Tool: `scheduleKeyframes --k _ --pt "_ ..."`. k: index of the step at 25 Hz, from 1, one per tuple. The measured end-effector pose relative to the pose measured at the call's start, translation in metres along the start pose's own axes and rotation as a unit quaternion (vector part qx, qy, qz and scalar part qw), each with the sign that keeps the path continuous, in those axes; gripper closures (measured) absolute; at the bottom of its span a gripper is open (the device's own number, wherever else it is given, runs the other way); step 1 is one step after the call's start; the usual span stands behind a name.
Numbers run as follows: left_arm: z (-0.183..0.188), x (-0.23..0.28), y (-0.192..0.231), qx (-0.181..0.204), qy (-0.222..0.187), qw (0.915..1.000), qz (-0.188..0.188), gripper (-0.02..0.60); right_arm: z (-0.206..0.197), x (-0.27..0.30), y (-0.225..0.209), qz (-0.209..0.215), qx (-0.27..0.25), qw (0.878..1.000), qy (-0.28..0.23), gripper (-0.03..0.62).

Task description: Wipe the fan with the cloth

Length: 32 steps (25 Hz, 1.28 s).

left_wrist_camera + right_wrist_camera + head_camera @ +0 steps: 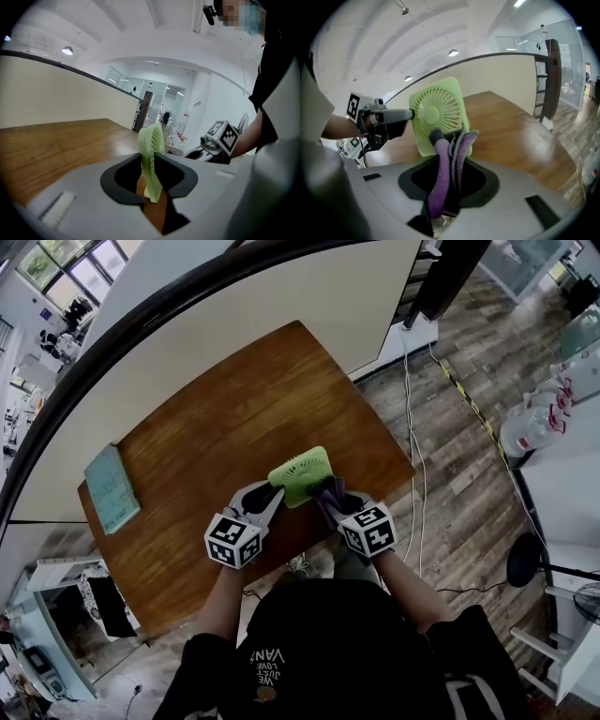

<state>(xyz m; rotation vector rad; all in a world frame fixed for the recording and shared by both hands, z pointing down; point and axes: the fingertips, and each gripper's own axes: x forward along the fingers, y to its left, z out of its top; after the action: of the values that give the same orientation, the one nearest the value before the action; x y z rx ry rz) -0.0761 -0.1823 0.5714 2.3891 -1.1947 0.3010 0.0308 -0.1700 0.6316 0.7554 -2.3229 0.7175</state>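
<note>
Wiping looks about to start: left hand-held gripper (151,172) clamps the green fan (436,110) upright, right hand-held gripper (448,174) pinches the purple cloth (438,190) just beside it; next, sweep across its front.

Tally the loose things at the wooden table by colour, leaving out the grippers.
Green: 1, the fan
Purple: 1, the cloth
Teal: 1, the book
Total: 3

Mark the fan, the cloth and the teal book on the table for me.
fan (428,112): right gripper view, centre hub of its grille.
cloth (439,183): right gripper view, purple fold between the jaws.
teal book (111,487): head view, middle of its cover.
</note>
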Motion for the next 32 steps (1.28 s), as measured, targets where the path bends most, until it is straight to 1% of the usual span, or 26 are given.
scheduleKeyframes --k 7,17,21,27,32 --pt "0.002 0.002 0.003 -0.003 0.002 1.0 0.008 0.488 0.002 -0.011 -0.042 -0.039 0.037 0.999 0.002 0.477" --pt "0.004 0.004 0.008 0.0 0.001 0.9998 0.018 0.482 0.004 -0.017 -0.059 -0.081 0.068 0.994 -0.006 0.477" --pt "0.004 0.004 0.009 -0.002 0.0 0.9998 0.019 0.48 0.006 -0.024 -0.054 -0.097 0.072 0.992 -0.02 0.477" --pt "0.004 -0.006 0.009 -0.004 -0.005 0.9999 0.008 0.479 0.009 -0.035 -0.036 -0.113 0.08 0.989 -0.05 0.477" --pt "0.006 -0.027 0.011 -0.001 -0.016 0.9994 0.03 0.479 0.018 -0.049 -0.011 -0.128 0.079 0.985 -0.087 0.477"
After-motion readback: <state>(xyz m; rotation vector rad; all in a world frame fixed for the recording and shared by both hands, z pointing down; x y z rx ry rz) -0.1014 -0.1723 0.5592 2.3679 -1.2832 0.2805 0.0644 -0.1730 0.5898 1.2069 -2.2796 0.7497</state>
